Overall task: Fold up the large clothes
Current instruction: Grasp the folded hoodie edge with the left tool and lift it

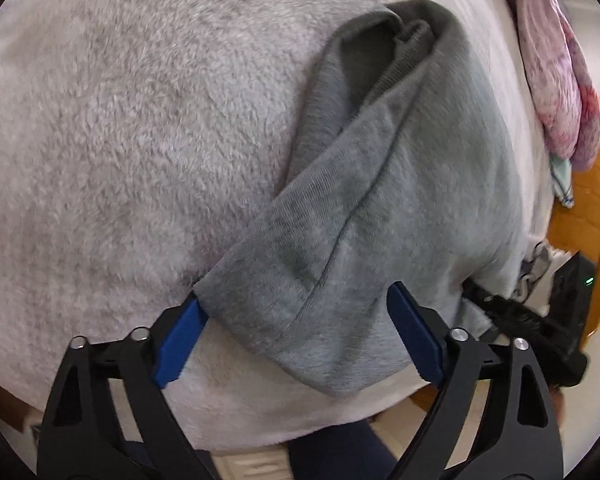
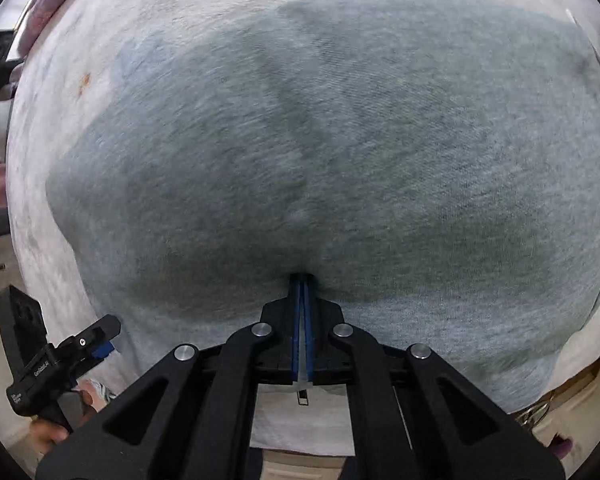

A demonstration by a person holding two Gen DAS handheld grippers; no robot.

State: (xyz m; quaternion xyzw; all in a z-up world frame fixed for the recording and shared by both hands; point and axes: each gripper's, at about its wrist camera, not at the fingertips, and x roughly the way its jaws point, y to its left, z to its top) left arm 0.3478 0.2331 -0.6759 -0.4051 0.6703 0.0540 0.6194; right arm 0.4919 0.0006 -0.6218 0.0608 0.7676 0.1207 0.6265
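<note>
The work surface is a bed or table covered by a white fleece blanket (image 1: pixel 112 128). No bin, basket or other container appears in either view.

Left wrist view, left to right: bare fleece fills the left half. The left gripper (image 1: pixel 294 300) has its blue-padded jaws spread wide, one on each side of the near corner of a grey knit garment (image 1: pixel 380 184). The pads do not press the cloth. The garment lies on the blanket with a sleeve or folded strip crossing diagonally over its body and an open cuff or hem at the far end. Right of the garment, a pink mottled fabric (image 1: pixel 552 80) hangs along the blanket edge above a wooden floor (image 1: pixel 596 200). The right gripper body is visible at the lower right, at the garment edge.

Right wrist view, left to right: the left gripper, with a hand (image 2: pixel 50 434) on its grip, sits at the lower left. The grey garment spreads across most of the blanket. The right gripper (image 2: pixel 302 280) has its jaws together, tips at the garment's near part; whether cloth is pinched cannot be told.
</note>
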